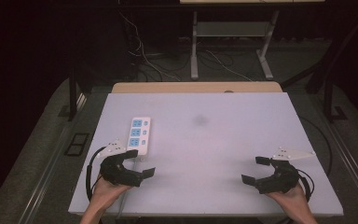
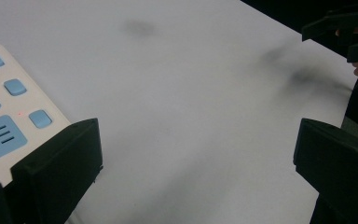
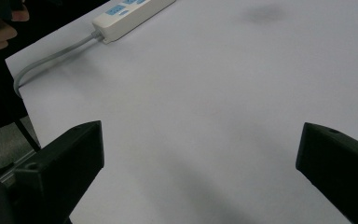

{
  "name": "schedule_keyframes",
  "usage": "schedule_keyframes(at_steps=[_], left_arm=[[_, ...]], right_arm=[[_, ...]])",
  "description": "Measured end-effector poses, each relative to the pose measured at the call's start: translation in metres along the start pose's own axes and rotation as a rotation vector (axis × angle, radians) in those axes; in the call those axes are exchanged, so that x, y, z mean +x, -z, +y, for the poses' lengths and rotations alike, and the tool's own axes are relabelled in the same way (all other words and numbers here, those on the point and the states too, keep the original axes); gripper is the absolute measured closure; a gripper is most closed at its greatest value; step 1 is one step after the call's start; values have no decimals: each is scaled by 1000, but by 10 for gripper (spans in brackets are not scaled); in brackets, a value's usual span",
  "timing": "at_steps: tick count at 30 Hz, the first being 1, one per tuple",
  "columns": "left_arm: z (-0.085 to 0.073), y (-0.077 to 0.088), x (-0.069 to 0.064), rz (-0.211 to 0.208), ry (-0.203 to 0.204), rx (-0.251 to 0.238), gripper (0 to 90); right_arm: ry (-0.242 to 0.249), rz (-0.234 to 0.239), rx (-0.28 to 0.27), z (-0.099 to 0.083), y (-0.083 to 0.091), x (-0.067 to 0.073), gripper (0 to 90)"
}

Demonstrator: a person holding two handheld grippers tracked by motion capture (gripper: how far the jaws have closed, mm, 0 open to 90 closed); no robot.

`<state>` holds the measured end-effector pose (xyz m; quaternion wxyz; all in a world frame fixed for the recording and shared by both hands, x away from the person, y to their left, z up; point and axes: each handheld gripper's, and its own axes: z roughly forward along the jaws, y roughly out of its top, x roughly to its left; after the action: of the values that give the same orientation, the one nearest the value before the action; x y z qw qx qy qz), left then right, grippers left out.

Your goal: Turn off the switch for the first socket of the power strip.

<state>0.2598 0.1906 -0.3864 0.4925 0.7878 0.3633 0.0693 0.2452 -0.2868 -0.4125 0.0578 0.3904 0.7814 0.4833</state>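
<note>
A white power strip (image 1: 138,135) with blue sockets and switches lies on the left part of the white table (image 1: 205,140); it also shows at the left edge (image 2: 9,116) and at the top left (image 3: 130,11), with its grey cable (image 3: 51,60) running off the edge. My left gripper (image 1: 140,163) hovers open just below the strip, a hand holding it. Near the front right corner my right gripper (image 1: 256,170) is open too, nothing between its jaws. The right gripper also appears far off (image 2: 349,35).
A faint dark smudge (image 1: 199,120) marks the table's middle. Beyond the far edge a wooden board (image 1: 196,87) and a desk frame with cables (image 1: 205,56) stand on the dark floor. Grey carpet surrounds the table.
</note>
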Motion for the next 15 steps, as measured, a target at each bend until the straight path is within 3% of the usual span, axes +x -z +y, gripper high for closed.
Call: schedule_keyframes(at_steps=[15], left_arm=[[11,3,12,16,1,26,2]], right_arm=[[1,-3,4,0,-1,0,7]])
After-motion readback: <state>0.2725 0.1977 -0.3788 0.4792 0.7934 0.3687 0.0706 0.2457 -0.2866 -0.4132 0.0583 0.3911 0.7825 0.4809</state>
